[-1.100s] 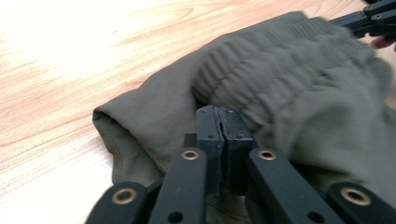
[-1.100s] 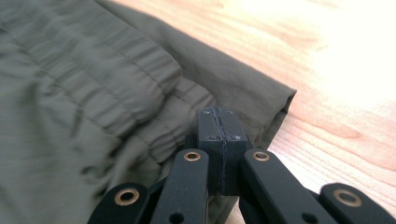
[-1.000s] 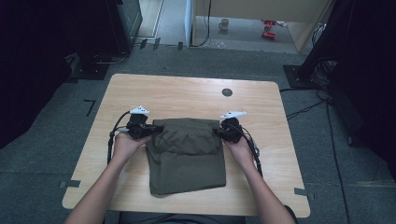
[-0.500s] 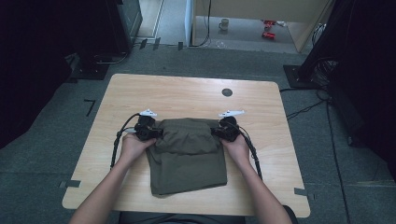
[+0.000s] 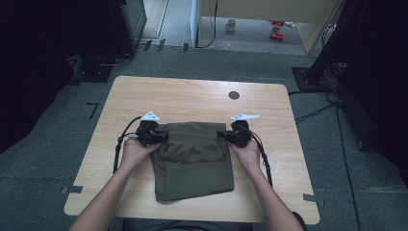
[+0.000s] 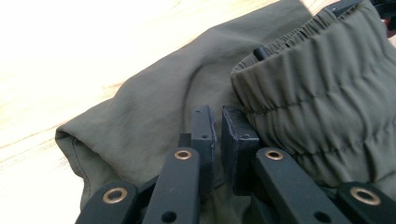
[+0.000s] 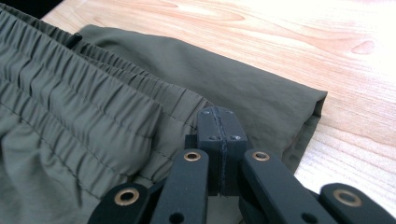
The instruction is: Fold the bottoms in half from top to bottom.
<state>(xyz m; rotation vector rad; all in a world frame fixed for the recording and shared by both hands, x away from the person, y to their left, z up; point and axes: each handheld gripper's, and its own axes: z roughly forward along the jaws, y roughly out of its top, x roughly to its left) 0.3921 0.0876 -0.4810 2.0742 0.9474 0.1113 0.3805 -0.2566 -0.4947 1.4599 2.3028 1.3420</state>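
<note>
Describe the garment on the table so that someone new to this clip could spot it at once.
On the light wooden table, look at the near middle, between the left gripper and the right gripper. There lies an olive-green garment, folded into a rough rectangle, with a gathered elastic waistband along its far edge. It is the sole cloth on the table; the small dark disc lies beyond it.

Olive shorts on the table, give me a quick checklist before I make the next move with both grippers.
1. Olive shorts lying folded on the wooden table: ok.
2. Left gripper released: ok, its fingers have just been opening and a narrow gap shows, no fabric clamped.
3. Right gripper released: not ok, fingers pressed together; fabric between them, cannot tell.
4. Elastic waistband on top at the far edge: ok.
5. Shorts fully on the table: ok.
</note>
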